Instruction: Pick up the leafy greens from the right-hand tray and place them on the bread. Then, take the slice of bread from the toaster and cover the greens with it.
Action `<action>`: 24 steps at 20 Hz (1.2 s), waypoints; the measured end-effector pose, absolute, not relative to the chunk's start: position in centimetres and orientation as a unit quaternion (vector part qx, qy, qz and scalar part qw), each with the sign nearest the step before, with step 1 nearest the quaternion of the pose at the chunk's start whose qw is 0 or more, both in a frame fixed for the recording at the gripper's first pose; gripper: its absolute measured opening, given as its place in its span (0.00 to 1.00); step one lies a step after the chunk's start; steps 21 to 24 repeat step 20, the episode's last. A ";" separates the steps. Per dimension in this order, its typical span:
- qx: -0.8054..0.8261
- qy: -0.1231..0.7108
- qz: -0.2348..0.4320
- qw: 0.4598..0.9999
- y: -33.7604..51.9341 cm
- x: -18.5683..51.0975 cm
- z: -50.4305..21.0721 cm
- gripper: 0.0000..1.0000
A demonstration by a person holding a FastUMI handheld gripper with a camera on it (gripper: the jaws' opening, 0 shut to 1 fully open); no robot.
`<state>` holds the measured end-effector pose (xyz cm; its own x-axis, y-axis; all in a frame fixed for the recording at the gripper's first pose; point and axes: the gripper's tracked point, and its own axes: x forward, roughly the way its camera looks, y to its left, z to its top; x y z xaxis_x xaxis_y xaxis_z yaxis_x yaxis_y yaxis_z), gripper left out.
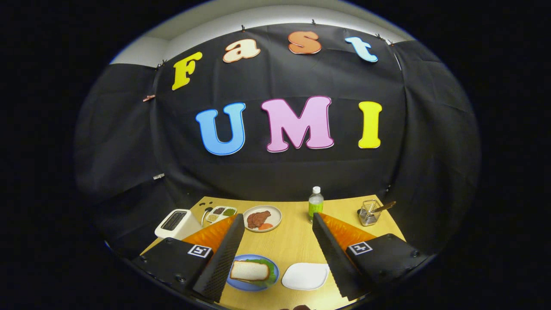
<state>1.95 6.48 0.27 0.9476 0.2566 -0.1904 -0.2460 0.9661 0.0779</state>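
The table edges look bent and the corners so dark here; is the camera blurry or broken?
Gripper view: a fisheye lens bows the table and wall; nothing looks broken. Light is even, no glare. The bread on greens and the toaster read clearly; the distant bottle is small and soft. The gripper is open, holding nothing.

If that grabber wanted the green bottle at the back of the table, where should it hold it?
Probably around the body of the bottle, just below the white cap, coming in level from the front. It stands upright and is slim and round, so the open gripper could close one finger on each side. The plate of meat and the wire holder stand apart from it, leaving room.
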 end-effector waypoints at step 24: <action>0.048 0.060 0.084 0.994 1.1 1.3 4.0 0.98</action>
